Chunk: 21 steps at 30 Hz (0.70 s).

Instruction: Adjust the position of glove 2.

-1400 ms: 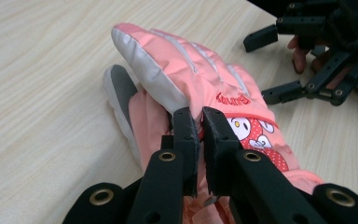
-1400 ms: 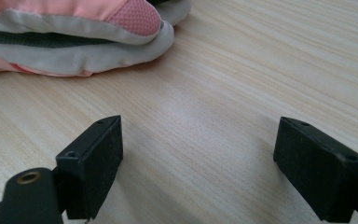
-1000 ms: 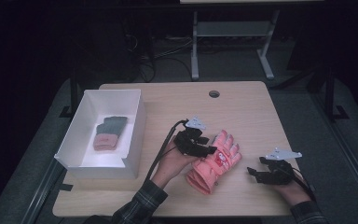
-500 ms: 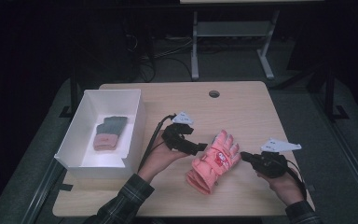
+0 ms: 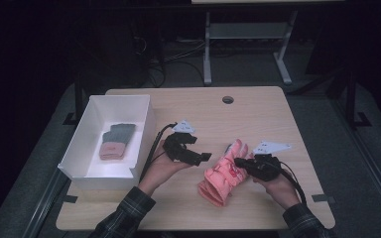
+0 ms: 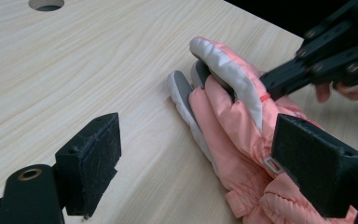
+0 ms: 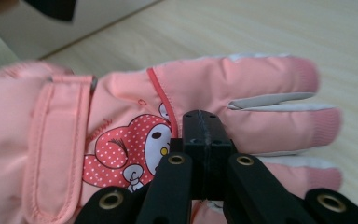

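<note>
Nearest the person, the padded salmon-pink ski glove (image 5: 223, 173) with a cartoon print lies on the pale wooden surface (image 5: 258, 114), cuff toward the person, fingers pointing away. The right gripper (image 5: 243, 162) has its jaws pressed together on the glove's right edge, pinching the fabric at the back of the hand. The left gripper (image 5: 204, 157), just left of the glove, has just spread its jaws wide; the glove lies by one jaw, ungripped. Farther left, a white rectangular box (image 5: 144, 134) holds a grey-and-pink knitted glove (image 5: 116, 141).

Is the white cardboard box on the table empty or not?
Not empty. The white cardboard box holds one knitted glove, grey with a pink cuff, lying flat on its floor.
</note>
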Motion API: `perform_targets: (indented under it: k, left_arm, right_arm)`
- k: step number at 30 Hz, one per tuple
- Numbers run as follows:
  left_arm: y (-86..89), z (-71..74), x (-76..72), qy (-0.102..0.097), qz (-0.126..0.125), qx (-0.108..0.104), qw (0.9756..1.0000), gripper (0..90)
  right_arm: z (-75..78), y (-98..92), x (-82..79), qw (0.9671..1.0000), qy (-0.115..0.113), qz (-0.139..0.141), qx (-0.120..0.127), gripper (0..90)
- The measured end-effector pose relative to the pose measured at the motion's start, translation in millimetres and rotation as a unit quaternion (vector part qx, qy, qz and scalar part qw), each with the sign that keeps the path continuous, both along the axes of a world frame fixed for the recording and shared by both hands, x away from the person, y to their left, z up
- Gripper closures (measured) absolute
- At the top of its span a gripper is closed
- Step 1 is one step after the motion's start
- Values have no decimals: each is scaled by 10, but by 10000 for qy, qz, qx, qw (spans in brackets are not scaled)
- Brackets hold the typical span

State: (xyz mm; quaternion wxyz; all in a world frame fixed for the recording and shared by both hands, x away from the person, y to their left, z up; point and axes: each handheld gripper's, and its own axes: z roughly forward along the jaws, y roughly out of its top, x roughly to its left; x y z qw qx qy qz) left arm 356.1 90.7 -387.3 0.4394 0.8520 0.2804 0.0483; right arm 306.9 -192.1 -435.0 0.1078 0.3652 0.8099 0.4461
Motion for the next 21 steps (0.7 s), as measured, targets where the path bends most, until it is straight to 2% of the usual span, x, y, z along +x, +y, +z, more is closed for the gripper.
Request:
perform_targets:
  k: [9,14,21]
  left_arm:
    - [-94,-35,-13,18,-128,78,9999,153]
    - [-223,-92,11,67,-161,30,9998,152]
    - [-384,-262,89,312,-168,151,9993,148]
  right_arm:
    - [-160,126,59,9995,244,71,-169,900]
    - [-204,209,83,9989,212,125,-403,900]
    - [-210,220,75,9989,175,123,-423,900]
